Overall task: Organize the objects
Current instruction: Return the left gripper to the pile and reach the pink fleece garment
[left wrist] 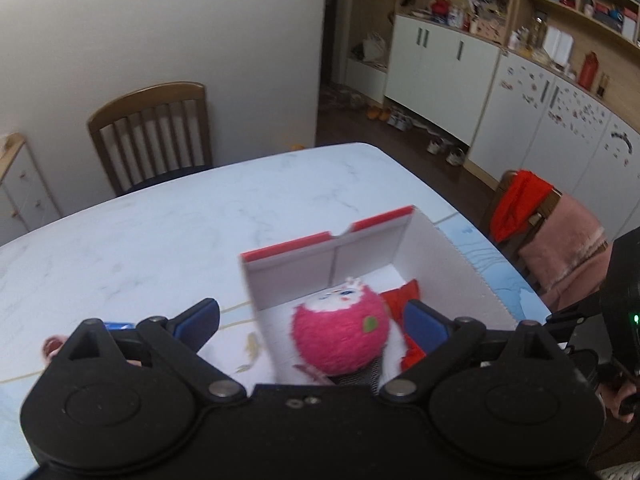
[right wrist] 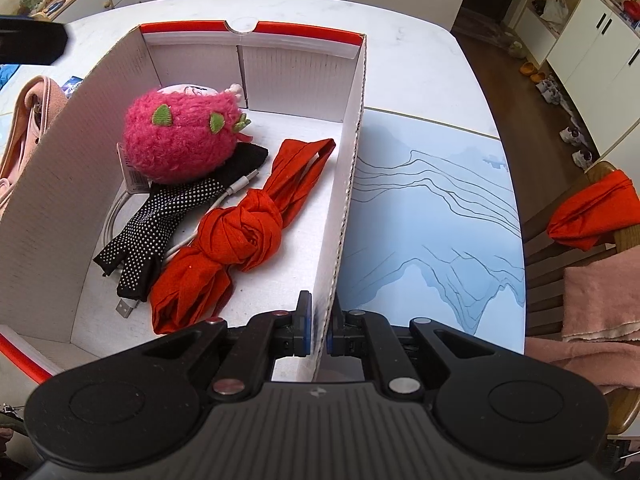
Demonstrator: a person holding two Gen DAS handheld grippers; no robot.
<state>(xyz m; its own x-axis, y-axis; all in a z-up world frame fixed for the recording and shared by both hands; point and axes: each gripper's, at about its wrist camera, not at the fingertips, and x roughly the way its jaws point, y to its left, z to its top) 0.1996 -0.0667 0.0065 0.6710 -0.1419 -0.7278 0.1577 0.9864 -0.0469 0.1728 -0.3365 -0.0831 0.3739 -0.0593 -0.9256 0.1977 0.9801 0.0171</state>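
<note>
A white cardboard box with a red rim point(right wrist: 352, 128) stands on the table. Inside lie a fuzzy pink plush ball point(right wrist: 180, 136), a black dotted glove point(right wrist: 160, 224), a knotted red cloth point(right wrist: 240, 232) and a white USB cable point(right wrist: 116, 212). My right gripper point(right wrist: 318, 328) is shut on the box's right wall near its front corner. In the left wrist view my left gripper point(left wrist: 310, 324) hangs wide open above the box point(left wrist: 440, 264). The plush ball point(left wrist: 340, 336) rests below, between the blue pads without touching them.
A pink cloth point(right wrist: 36, 120) lies on the table left of the box, and a blue packet point(left wrist: 118, 325) sits there too. A blue printed mat point(right wrist: 440, 220) lies to the right. One wooden chair point(left wrist: 152, 136) stands at the far side; another holds red and pink fabric point(right wrist: 592, 216).
</note>
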